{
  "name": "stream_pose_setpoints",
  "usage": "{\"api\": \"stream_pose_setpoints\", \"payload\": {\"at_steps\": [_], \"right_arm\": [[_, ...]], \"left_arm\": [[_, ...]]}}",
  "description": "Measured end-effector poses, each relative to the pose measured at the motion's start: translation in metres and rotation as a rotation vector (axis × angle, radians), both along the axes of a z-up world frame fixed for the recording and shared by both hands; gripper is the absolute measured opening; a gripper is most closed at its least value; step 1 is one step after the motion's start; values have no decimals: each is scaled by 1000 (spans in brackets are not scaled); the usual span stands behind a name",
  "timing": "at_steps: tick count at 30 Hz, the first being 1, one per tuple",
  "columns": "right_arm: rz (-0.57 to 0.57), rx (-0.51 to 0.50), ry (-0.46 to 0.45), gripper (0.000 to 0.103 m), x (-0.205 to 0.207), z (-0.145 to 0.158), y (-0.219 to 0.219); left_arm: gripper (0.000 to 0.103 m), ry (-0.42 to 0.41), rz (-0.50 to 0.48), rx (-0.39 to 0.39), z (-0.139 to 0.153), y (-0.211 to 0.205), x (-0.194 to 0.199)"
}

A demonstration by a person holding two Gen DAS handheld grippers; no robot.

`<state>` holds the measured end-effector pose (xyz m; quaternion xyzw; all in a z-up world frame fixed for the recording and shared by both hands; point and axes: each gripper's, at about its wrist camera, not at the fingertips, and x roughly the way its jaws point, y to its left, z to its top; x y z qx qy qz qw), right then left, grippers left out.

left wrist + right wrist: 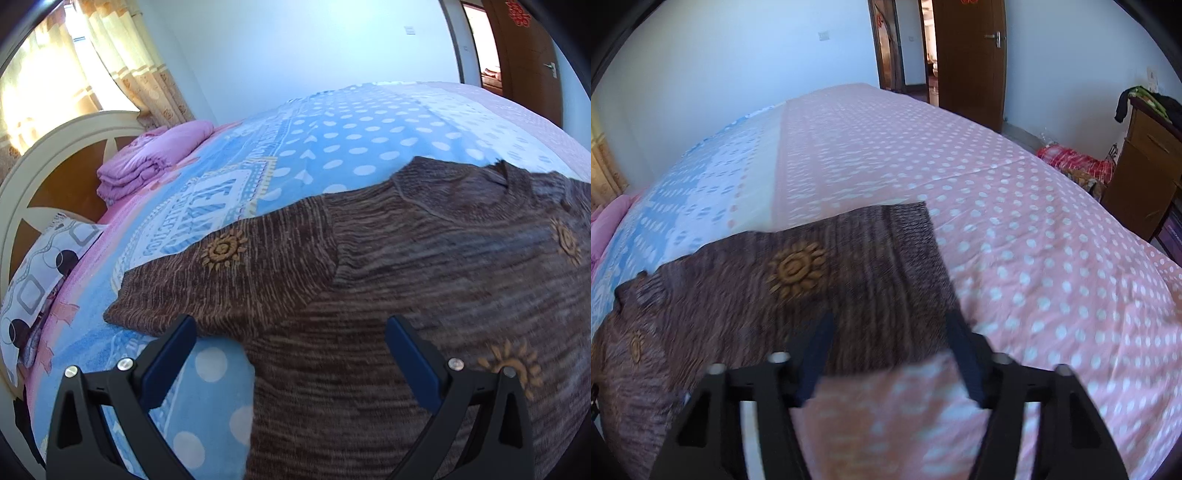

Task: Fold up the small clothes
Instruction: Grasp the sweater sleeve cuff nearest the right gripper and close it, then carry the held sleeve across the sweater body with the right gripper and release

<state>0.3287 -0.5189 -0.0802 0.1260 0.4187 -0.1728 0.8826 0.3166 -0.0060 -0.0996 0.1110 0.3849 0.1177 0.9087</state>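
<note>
Pale walls, a sunlit curtained window [55, 74], a brown door [971, 55] and a wooden cabinet [1141, 170].

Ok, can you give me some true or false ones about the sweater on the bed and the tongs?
1. The brown sweater lies spread on the bed. True.
2. The sweater has blue stars on it. False: it has yellow sun shapes.
3. The left tongs are clamped shut on a sleeve. False: their jaws stand wide apart and grip nothing.
4. A folded pink blanket sits near the headboard. True.
5. The right tongs hang over the sweater's sleeve end. True.
6. The bedsheet under the right tongs is plain green. False: it is pink with white dots.
</note>
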Motion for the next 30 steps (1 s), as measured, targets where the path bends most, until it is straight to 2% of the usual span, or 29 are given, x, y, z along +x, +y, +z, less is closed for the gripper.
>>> {"api": "stream_pose_setpoints", "payload": {"at_steps": [5,10,11,12,13,14,15,19,25,30], "right_arm": [[-29,22,27,53,18,-8,-23],[7,-16,25,51,29,-15,-18],[8,-17,25,48,29,-16,-17],[17,-11,26,37,30,-16,-17],[26,1,25,19,31,-15,-16],[38,20,23,11,32,-13,-16],[52,45,23,9,32,-10,-15],[56,56,-10,9,28,5,-9],[80,22,-109,8,13,49,12],[151,-42,-181,8,7,88,52]], "left_arm": [[103,8,21,-11,-3,4,10],[103,31,26,-21,-12,4,13],[103,35,28,-21,-13,5,14],[103,38,30,-23,-13,5,14],[103,39,32,-32,-13,6,15],[103,39,35,-38,-13,7,15],[103,42,40,-43,-13,8,15],[103,45,45,-58,-14,10,14],[103,35,54,-72,-15,12,13],[103,50,68,-107,-18,20,16]]}}
